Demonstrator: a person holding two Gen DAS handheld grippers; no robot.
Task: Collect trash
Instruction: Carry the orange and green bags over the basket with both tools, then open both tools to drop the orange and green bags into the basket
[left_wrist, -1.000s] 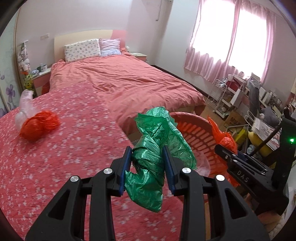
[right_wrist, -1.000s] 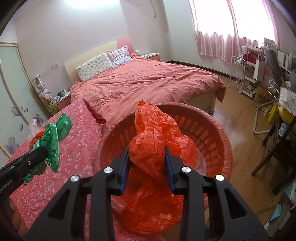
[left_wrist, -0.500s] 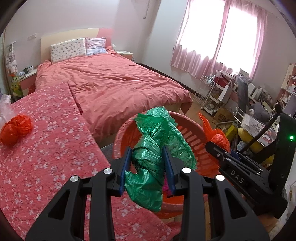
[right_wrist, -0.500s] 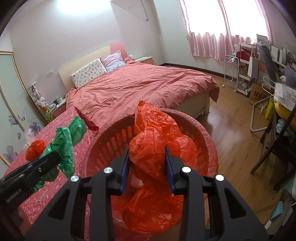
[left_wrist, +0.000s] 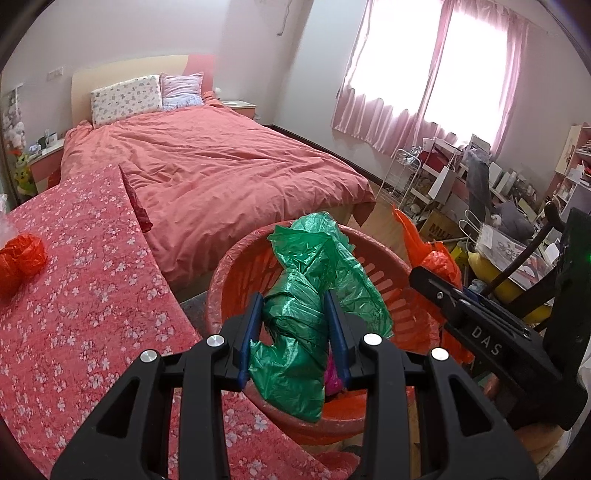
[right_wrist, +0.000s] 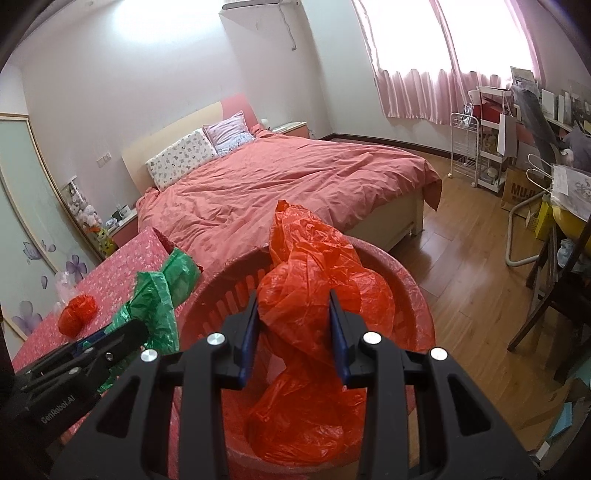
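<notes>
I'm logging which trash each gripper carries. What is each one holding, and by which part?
Left gripper pinches the green plastic bag around its bunched middle; right gripper pinches the red plastic bag around its twisted middle.

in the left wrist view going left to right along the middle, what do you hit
small red bag on the flowered cloth → green bag in the left gripper → basket → orange bag in the right gripper

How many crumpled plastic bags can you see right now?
3: green bag in the left gripper, orange bag in the right gripper, another orange one on the floral cloth. The basket may hide more.
</notes>
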